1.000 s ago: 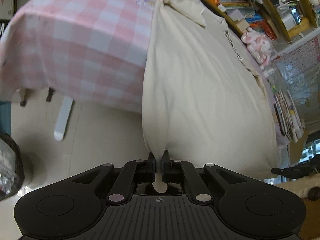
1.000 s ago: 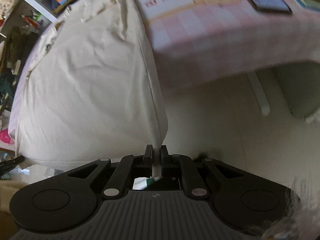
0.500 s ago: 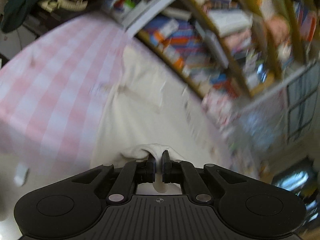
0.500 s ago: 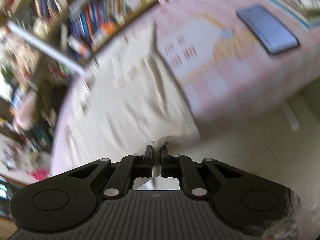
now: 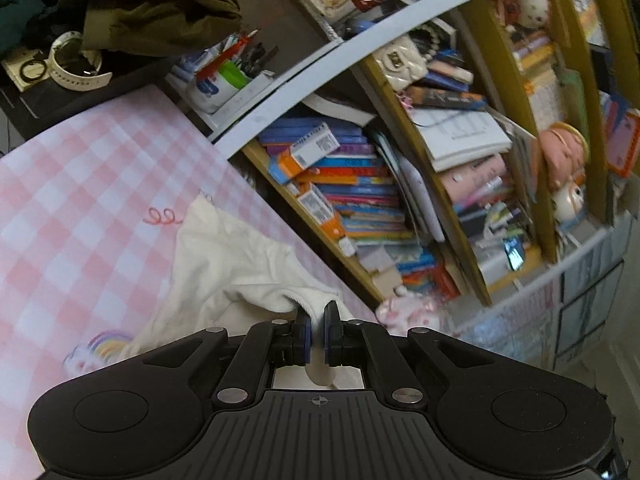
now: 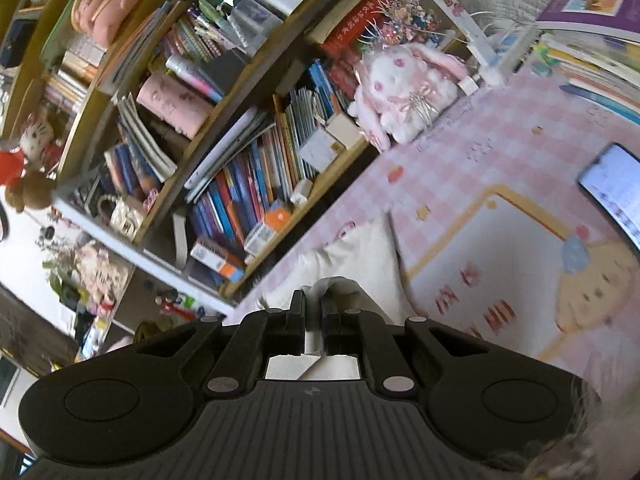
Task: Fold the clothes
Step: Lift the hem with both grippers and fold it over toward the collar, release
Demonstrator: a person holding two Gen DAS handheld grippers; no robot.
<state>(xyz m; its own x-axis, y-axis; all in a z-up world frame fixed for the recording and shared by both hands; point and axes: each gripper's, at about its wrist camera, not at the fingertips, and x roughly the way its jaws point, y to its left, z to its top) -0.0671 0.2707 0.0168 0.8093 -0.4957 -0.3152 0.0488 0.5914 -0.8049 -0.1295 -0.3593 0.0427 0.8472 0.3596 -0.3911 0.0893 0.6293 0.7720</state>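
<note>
A cream-white garment [image 5: 228, 264] lies on the pink checked tablecloth [image 5: 80, 184], bunched just ahead of my left gripper [image 5: 316, 312], which is shut on a fold of its edge. In the right wrist view the same garment [image 6: 360, 256] lies near the table's far edge, and my right gripper [image 6: 313, 302] is shut on another pinch of its cloth. Most of the garment is hidden under both grippers' bodies.
A crowded bookshelf [image 5: 360, 184] stands right behind the table's far edge. A pink plush rabbit [image 6: 404, 88] sits against the bookshelf [image 6: 248, 168]. A lit phone [image 6: 616, 188] and stacked books [image 6: 592, 56] occupy the table's right side. Dark clothes [image 5: 136, 8] lie at the far left.
Both grippers have carried the held hem from off the table's near edge up and forward over the table toward the bookshelf. The garment, spread flat before, is now doubled over itself.
</note>
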